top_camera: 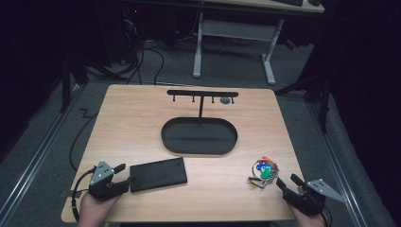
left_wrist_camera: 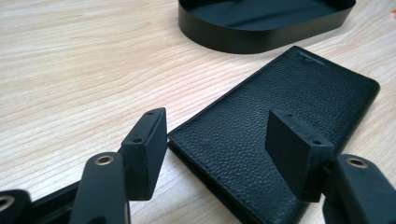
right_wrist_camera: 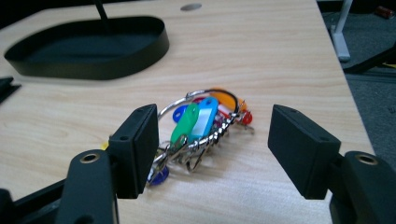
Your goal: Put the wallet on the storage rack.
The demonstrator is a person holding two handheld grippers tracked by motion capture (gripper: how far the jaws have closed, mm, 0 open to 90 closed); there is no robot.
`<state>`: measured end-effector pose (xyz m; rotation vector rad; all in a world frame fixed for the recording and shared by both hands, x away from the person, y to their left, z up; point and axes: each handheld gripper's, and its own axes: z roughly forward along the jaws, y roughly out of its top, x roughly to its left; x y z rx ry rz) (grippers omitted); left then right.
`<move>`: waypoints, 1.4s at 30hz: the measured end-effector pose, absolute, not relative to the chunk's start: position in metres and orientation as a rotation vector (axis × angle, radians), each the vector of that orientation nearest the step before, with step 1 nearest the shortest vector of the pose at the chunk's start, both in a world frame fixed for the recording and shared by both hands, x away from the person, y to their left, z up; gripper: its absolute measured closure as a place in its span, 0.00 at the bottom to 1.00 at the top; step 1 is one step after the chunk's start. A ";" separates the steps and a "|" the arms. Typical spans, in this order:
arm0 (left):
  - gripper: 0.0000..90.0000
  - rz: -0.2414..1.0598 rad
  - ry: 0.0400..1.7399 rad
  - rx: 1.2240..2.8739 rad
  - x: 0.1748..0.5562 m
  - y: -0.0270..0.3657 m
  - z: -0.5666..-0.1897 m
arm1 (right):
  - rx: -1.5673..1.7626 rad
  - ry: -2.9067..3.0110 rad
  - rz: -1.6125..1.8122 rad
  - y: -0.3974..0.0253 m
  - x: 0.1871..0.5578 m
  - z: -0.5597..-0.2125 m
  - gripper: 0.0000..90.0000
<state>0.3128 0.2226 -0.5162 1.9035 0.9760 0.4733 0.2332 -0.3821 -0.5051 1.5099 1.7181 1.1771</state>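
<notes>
High view: left gripper (top_camera: 120, 176) at the wallet's (top_camera: 158, 174) near-left end; right gripper (top_camera: 286, 182) just short of the keys (top_camera: 263, 172); tray (top_camera: 199, 135) mid-table, likely the destination.
Left gripper view: jaws wide, straddling the wallet (left_wrist_camera: 280, 112) corner for a grab.
Right gripper view: jaws wide, keys (right_wrist_camera: 198, 128) between, untouched.

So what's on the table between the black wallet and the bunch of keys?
Nothing. In the high view, the wallet lies at the left and the keys at the right, with bare wooden table between them.
</notes>
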 end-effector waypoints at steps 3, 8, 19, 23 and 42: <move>0.44 0.485 0.964 1.919 0.313 0.220 -0.516 | 1.504 1.730 1.180 -0.381 0.233 -0.507 0.38; 0.45 0.481 0.943 1.934 0.312 0.218 -0.516 | 1.520 1.730 1.176 -0.384 0.233 -0.509 0.39; 0.55 0.497 0.945 1.952 0.311 0.222 -0.516 | 1.527 1.737 1.198 -0.382 0.236 -0.510 0.41; 0.79 0.494 0.967 1.965 0.311 0.224 -0.514 | 1.517 1.741 1.194 -0.382 0.235 -0.509 0.41; 1.00 0.496 1.011 2.141 0.306 0.212 -0.525 | 1.505 1.750 1.191 -0.384 0.236 -0.509 0.42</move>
